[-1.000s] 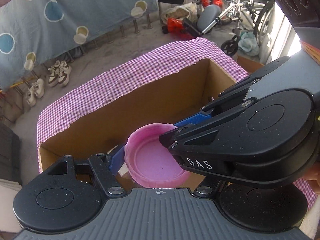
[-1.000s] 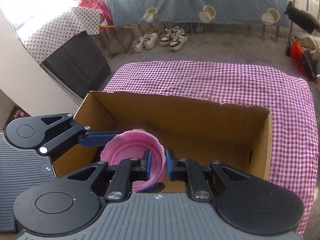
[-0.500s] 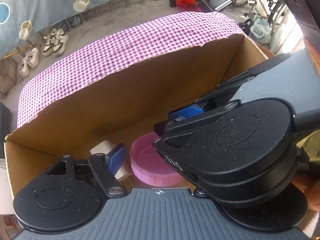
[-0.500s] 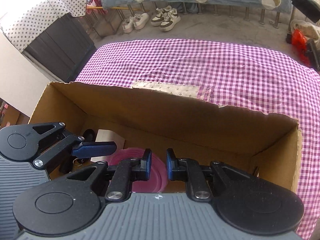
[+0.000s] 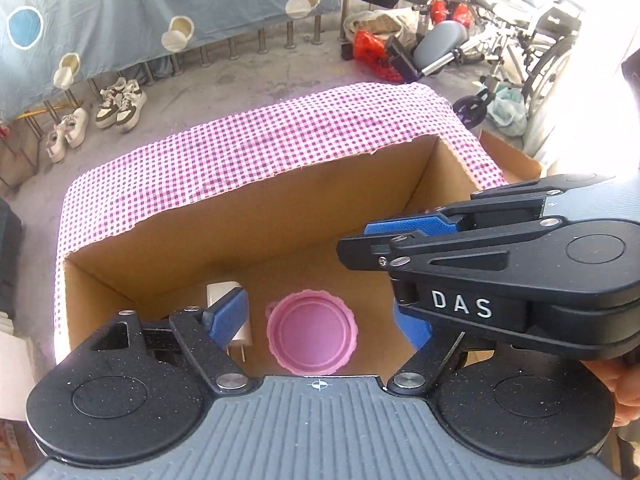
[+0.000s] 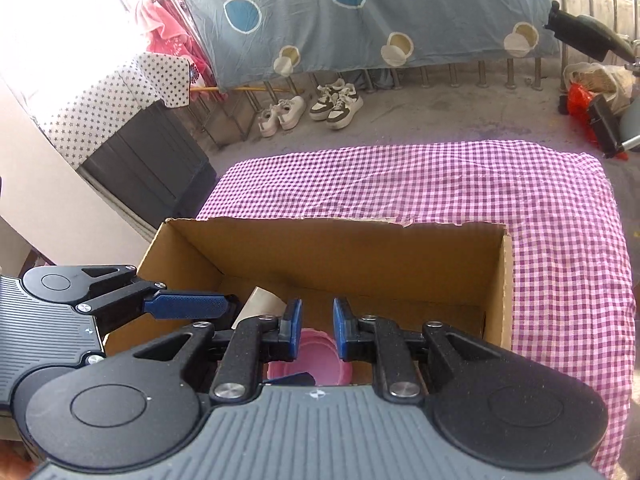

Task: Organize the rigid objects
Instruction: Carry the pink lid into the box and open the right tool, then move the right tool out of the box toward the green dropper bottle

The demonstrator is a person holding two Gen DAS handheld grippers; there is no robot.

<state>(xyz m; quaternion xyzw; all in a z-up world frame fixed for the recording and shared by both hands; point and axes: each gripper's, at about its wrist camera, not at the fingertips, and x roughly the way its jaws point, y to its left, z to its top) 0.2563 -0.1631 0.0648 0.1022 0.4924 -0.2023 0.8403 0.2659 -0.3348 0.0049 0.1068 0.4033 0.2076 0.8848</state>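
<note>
A pink plastic lid (image 5: 312, 330) lies hollow side up on the floor of the open cardboard box (image 5: 260, 232). My left gripper (image 5: 320, 318) hovers above it with jaws opening; the lid shows between its blue pads but neither pad touches it. From the right, my right gripper (image 5: 394, 236) reaches over the box. In the right wrist view the right gripper (image 6: 316, 320) is shut, with only a narrow slit between its pads and nothing held. The lid (image 6: 316, 364) sits below it, inside the box (image 6: 340, 256). One finger of the left gripper (image 6: 188, 306) shows at the left.
A white charger plug (image 5: 224, 292) lies on the box floor left of the lid. The box stands on a table under a purple checked cloth (image 6: 440, 184). Shoes (image 6: 336, 104), a blue hanging sheet and a wheelchair (image 5: 520, 40) stand beyond the table.
A second ago both grippers held the pink lid above the box. It now lies on the box floor, released, and the left jaws have widened. Both grippers have pulled up and back.
</note>
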